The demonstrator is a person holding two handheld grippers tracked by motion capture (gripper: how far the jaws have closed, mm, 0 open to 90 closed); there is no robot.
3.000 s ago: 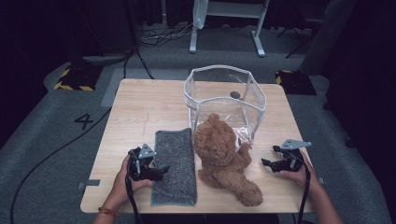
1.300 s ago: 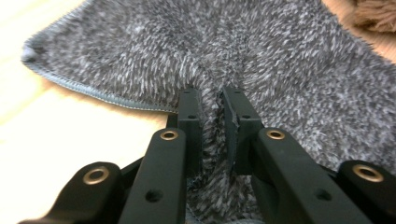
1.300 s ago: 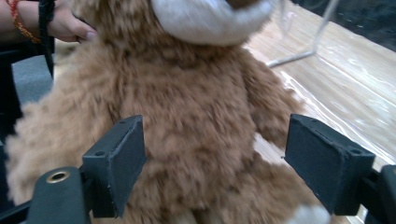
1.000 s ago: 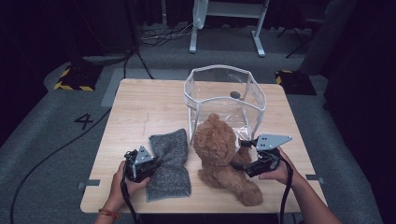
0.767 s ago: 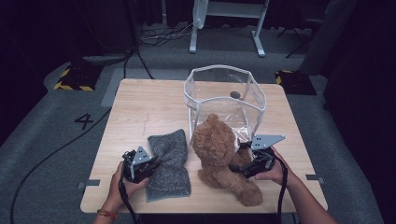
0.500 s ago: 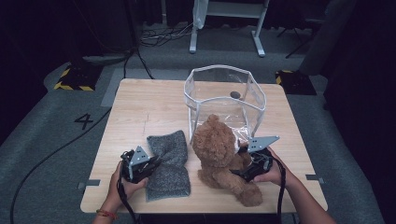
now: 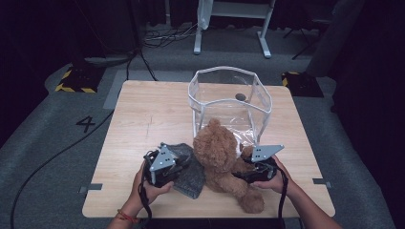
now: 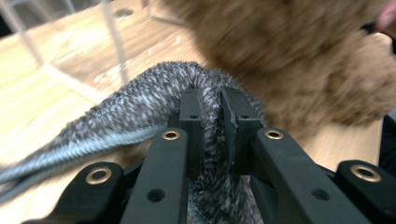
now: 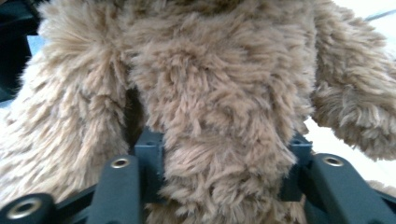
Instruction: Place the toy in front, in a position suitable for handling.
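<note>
In front of the clear box [image 7: 230, 102], the teddy bear [image 7: 220, 157] lies with the grey cloth [image 7: 188, 168] touching its left side. The left gripper [image 8: 211, 119] pinches the cloth, lifting it. The right gripper [image 9: 219, 163] has just closed on the bear. Next, I think, both go up into the box.

clear bin [image 7: 229, 102] behind teddy bear [image 7: 220, 155], left tabletop [image 7: 138, 119] open
</note>
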